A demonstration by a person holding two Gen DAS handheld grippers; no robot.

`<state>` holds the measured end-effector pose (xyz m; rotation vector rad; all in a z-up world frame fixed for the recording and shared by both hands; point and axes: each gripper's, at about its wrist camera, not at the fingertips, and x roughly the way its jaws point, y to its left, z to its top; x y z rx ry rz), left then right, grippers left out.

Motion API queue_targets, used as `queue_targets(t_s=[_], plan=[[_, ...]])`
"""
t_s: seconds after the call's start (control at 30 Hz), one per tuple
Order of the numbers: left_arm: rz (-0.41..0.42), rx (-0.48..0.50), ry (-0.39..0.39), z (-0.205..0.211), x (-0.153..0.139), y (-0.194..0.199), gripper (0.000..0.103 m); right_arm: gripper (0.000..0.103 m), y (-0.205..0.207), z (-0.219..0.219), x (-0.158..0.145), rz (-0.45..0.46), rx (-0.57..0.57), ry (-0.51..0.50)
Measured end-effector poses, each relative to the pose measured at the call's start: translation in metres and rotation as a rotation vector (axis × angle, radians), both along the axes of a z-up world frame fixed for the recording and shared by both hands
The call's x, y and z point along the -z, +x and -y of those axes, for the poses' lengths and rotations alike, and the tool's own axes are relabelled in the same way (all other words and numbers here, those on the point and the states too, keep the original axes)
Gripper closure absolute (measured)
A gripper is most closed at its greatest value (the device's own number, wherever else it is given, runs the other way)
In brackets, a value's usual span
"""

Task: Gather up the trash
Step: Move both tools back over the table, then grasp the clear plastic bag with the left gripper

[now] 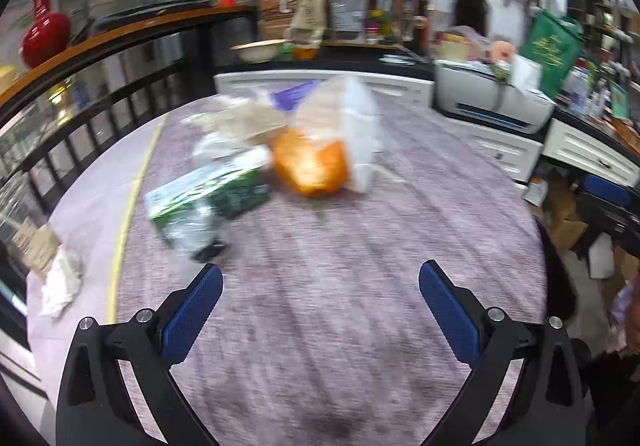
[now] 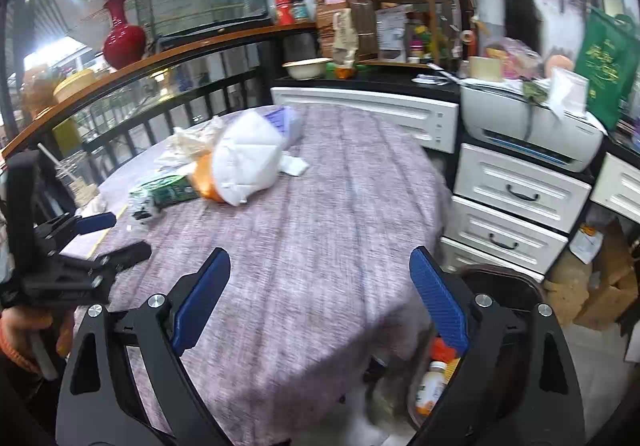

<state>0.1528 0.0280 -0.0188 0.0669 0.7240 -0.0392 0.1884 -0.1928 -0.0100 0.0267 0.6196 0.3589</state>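
A heap of trash lies on the purple-grey tablecloth (image 1: pixel 340 286): a green carton (image 1: pixel 208 193), an orange wrapper (image 1: pixel 310 163), a white plastic bag (image 1: pixel 352 113) and crumpled paper (image 1: pixel 240 117). My left gripper (image 1: pixel 320 286) hovers open just short of the heap, nothing between its blue pads. In the right wrist view the same heap shows as the green carton (image 2: pixel 168 189), the white bag (image 2: pixel 248 161) and the orange wrapper (image 2: pixel 202 177). My right gripper (image 2: pixel 320 274) is open and empty above the table's near right edge, and the left gripper (image 2: pixel 116 238) appears at the left.
A dark bin (image 2: pixel 500 326) holding a bottle (image 2: pixel 430 386) and other trash stands below the table's right edge. White drawers (image 2: pixel 516 205) and a printer (image 2: pixel 528 133) are on the right. A black railing (image 1: pixel 80 117) runs along the left. Tissue (image 1: pixel 60 282) lies at the table's left rim.
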Motion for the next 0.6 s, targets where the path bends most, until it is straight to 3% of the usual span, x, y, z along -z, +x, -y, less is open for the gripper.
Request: queue_targets(t_s=[0.13,0.37,0.47,0.6], plan=[[-0.042,-0.102,-0.023,-0.037,0.007,0.021,0.006,0.013,0.013,-0.022,-0.001,-0.024,-0.054,0.025],[-0.123,-0.165,-0.020,-0.066,0.024,0.059,0.011,0.013,0.040,-0.058,0.002,-0.049,-0.101,0.029],[-0.140,-0.173,-0.033,-0.073,0.029,0.063,0.021,0.013,0.045,-0.075,-0.001,-0.024,-0.136,0.008],[-0.158,-0.171,-0.037,-0.079,0.034,0.066,0.042,0.013,0.061,-0.093,-0.005,-0.013,-0.152,-0.015]])
